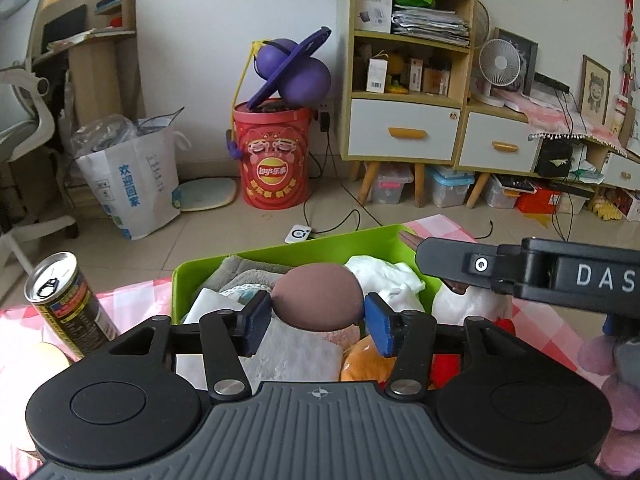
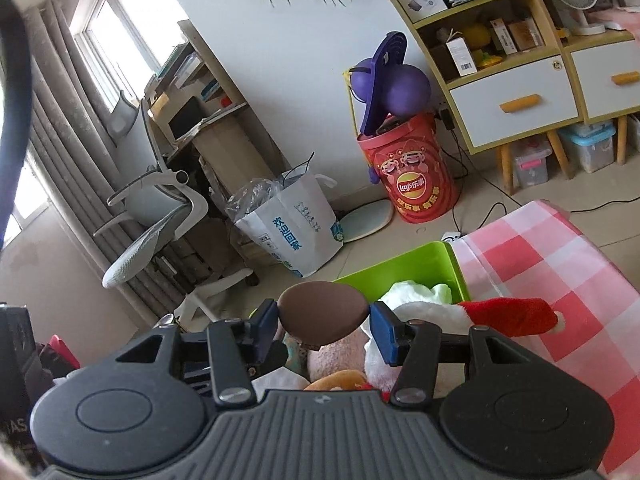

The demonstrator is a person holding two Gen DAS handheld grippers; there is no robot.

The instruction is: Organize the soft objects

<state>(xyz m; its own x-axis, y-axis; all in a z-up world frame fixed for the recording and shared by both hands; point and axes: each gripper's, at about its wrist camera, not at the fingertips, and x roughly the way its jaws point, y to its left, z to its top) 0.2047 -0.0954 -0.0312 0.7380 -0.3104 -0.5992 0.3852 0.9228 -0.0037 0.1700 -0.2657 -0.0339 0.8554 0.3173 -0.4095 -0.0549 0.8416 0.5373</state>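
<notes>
I count two brown foam eggs, one per pair of fingers, one green bin, one drink can and one pink checked cloth under it all.

The first brown egg sits right between the tips of my left gripper, above the grey towel and white cloths piled in the bin. My left fingers stand at a middling width and the egg's ends meet both blue pads, but I cannot tell whether they press. The can stands left of them.

The second brown egg is clamped crosswise in my right gripper, at the tips, in front of the bin's rim. A red-and-white plush lies just right of those fingers.
</notes>
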